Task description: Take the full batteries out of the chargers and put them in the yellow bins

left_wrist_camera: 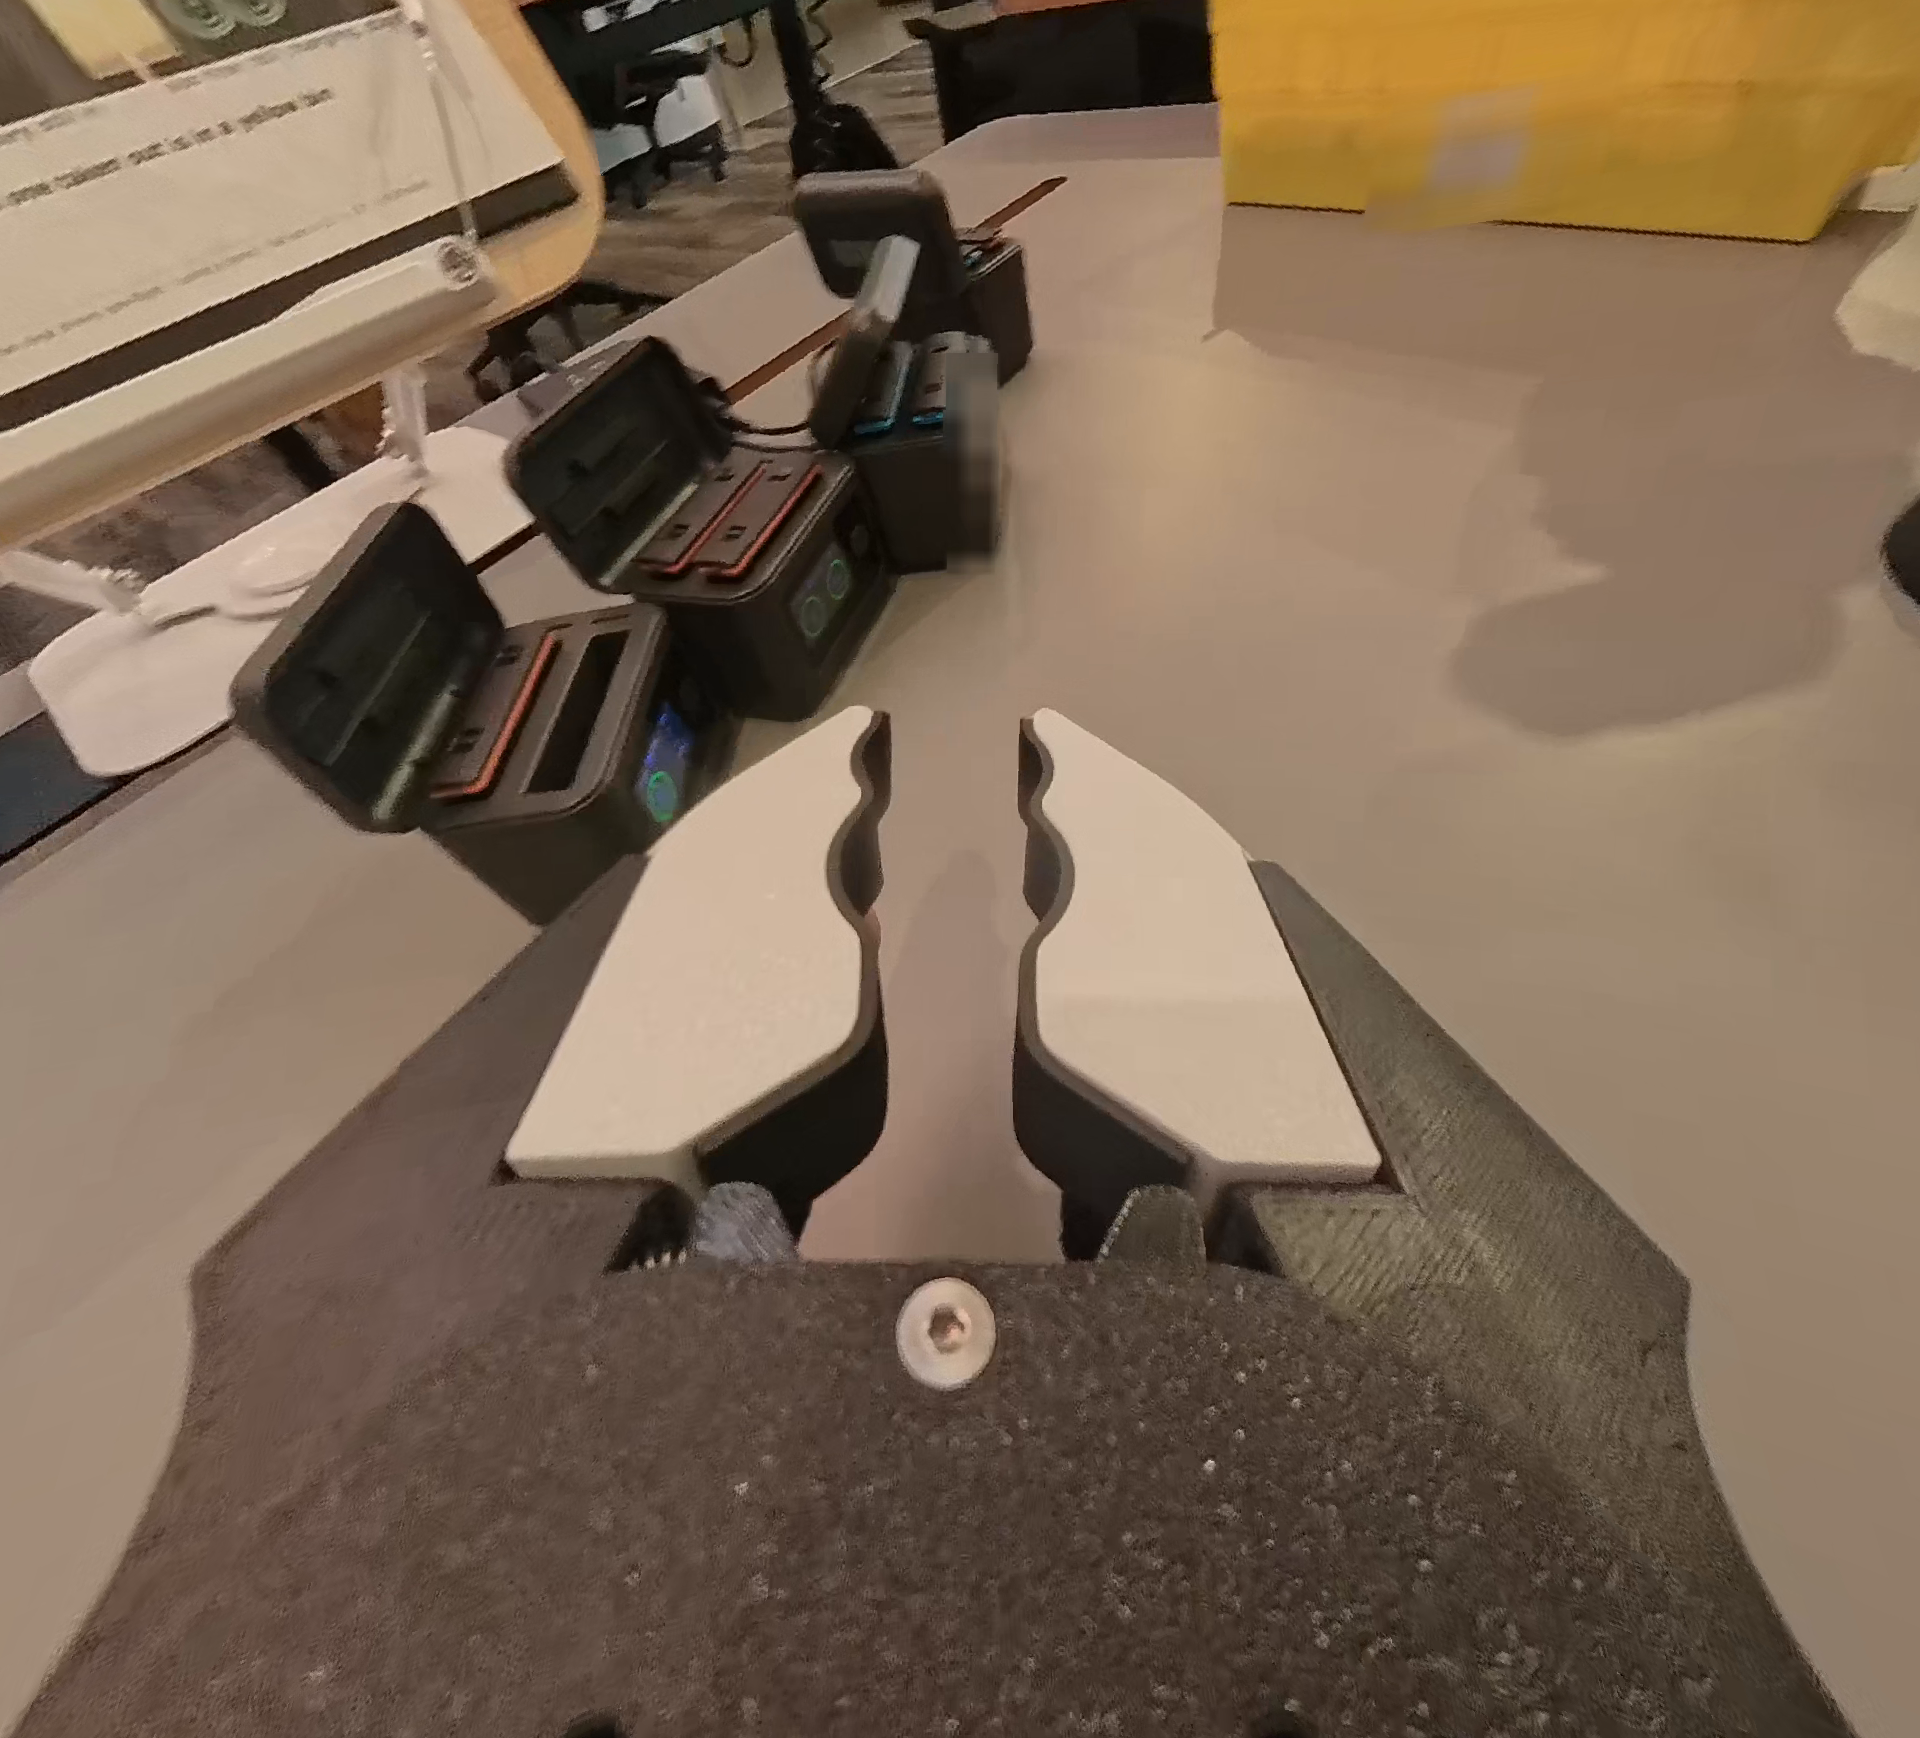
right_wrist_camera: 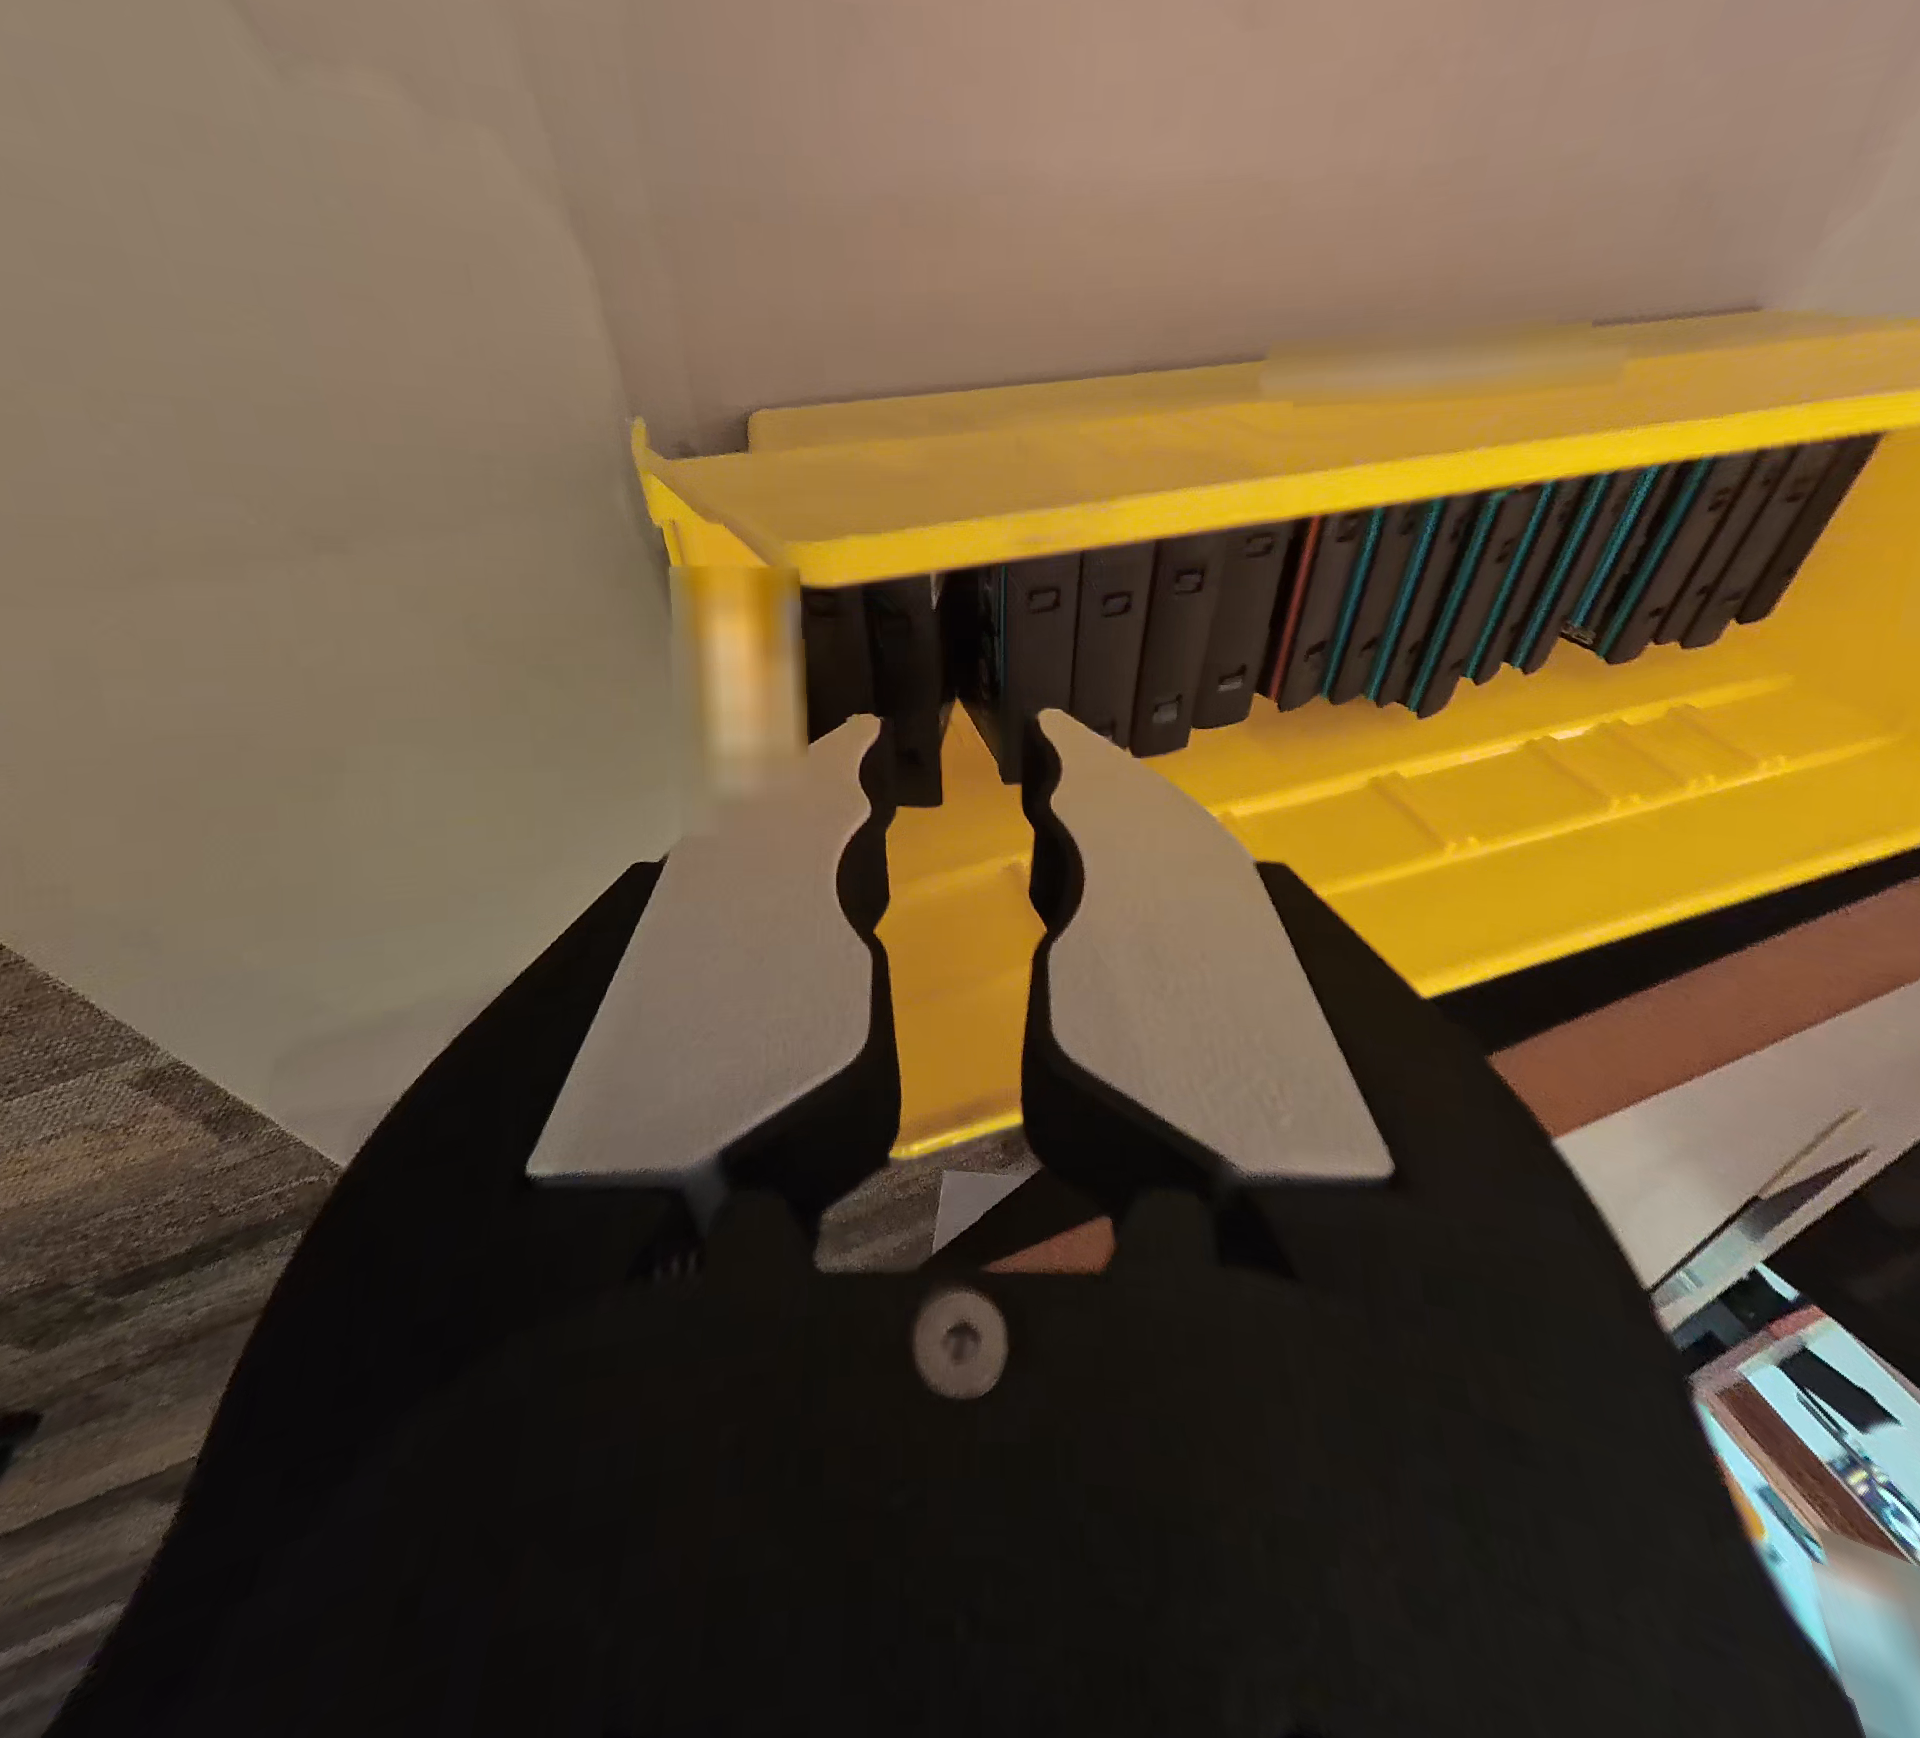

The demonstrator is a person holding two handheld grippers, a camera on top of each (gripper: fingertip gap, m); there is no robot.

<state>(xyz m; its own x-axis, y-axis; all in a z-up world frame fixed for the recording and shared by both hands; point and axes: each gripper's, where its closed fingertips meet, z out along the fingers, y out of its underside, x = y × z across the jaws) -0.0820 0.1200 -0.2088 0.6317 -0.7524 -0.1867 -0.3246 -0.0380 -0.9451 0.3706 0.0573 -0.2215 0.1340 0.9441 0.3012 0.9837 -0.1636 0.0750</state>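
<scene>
Several black chargers with open lids stand in a row on the grey table (left_wrist_camera: pixel 1247 649). The nearest charger (left_wrist_camera: pixel 540 815) holds an orange-edged battery (left_wrist_camera: pixel 516 720) beside an empty slot. The second charger (left_wrist_camera: pixel 774 628) holds orange-edged batteries, and a farther charger (left_wrist_camera: pixel 914 483) holds blue-edged ones. My left gripper (left_wrist_camera: pixel 956 743) is open and empty, just right of the nearest charger. A yellow bin (left_wrist_camera: pixel 1558 57) sits at the far right. My right gripper (right_wrist_camera: pixel 951 743) is open over the yellow bin (right_wrist_camera: pixel 1455 815), its tips at the left end of a row of upright black batteries (right_wrist_camera: pixel 1174 649).
A framed paper sign on a white stand (left_wrist_camera: pixel 260 130) leans over the table's left edge behind the chargers. Desks and chairs stand beyond. A pale object (left_wrist_camera: pixel 1881 296) shows at the right edge. In the right wrist view, a white wall (right_wrist_camera: pixel 312 441), carpet (right_wrist_camera: pixel 104 1169) and a brown table edge (right_wrist_camera: pixel 1662 1044) surround the bin. Across from one pair of fingers to the other is roughly 45 cm.
</scene>
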